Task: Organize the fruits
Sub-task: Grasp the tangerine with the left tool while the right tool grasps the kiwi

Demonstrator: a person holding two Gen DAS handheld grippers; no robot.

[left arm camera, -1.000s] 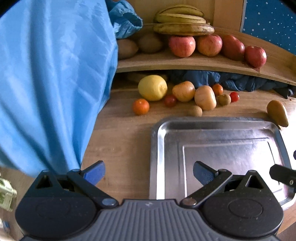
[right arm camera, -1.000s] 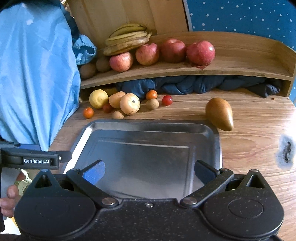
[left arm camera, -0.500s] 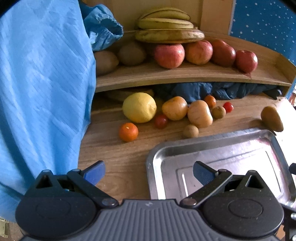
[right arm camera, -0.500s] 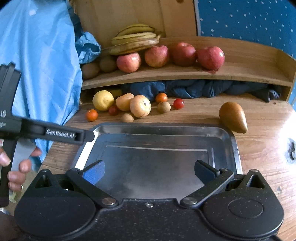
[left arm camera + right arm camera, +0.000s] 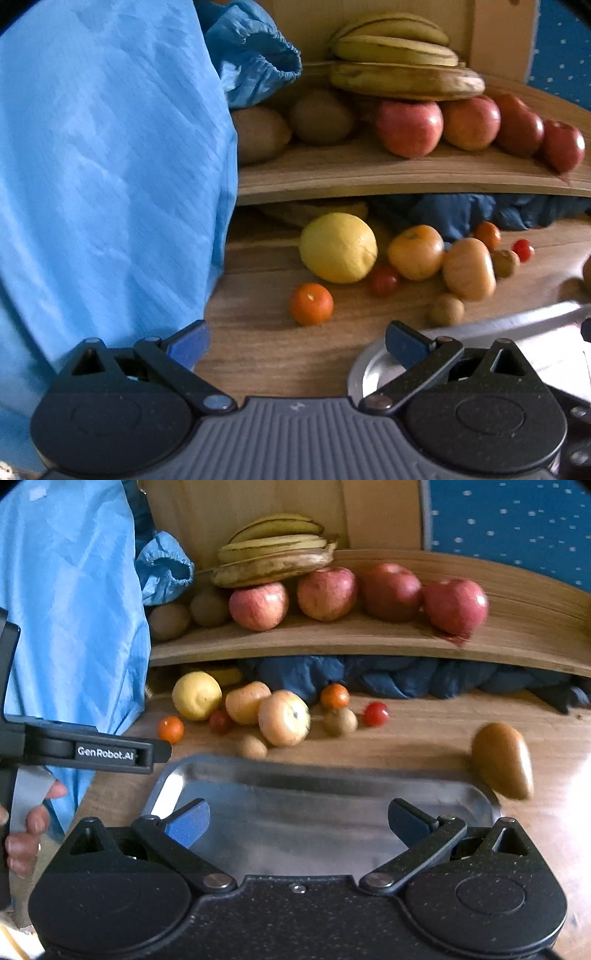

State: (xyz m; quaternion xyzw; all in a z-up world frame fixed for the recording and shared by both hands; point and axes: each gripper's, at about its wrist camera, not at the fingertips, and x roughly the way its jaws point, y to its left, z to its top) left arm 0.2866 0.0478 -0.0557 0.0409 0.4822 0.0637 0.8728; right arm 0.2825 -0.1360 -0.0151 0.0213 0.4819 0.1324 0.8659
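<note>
Loose fruit lies on the wooden table under a shelf: a yellow lemon point(image 5: 338, 247), a small orange point(image 5: 311, 303), two pale persimmons point(image 5: 468, 267), cherry tomatoes point(image 5: 375, 713) and small brown fruits point(image 5: 340, 721). A brown pear point(image 5: 503, 760) lies apart at the right. A steel tray point(image 5: 325, 794) sits in front of the fruit. My left gripper point(image 5: 297, 341) is open and empty, short of the small orange. My right gripper point(image 5: 297, 821) hangs open and empty over the tray. The left gripper's body point(image 5: 92, 751) shows at the left of the right wrist view, held by a hand.
The curved wooden shelf point(image 5: 369, 642) holds several apples point(image 5: 327, 592), kiwis point(image 5: 260, 134) and bananas point(image 5: 402, 62). Dark blue cloth point(image 5: 388, 674) is stuffed beneath it. A light blue garment point(image 5: 110, 177) fills the left side. A dotted blue wall point(image 5: 517, 524) stands behind.
My left gripper has swung left and forward off the tray toward the small orange and lemon. My right gripper has moved closer to the shelf over the tray. Both stay open.
</note>
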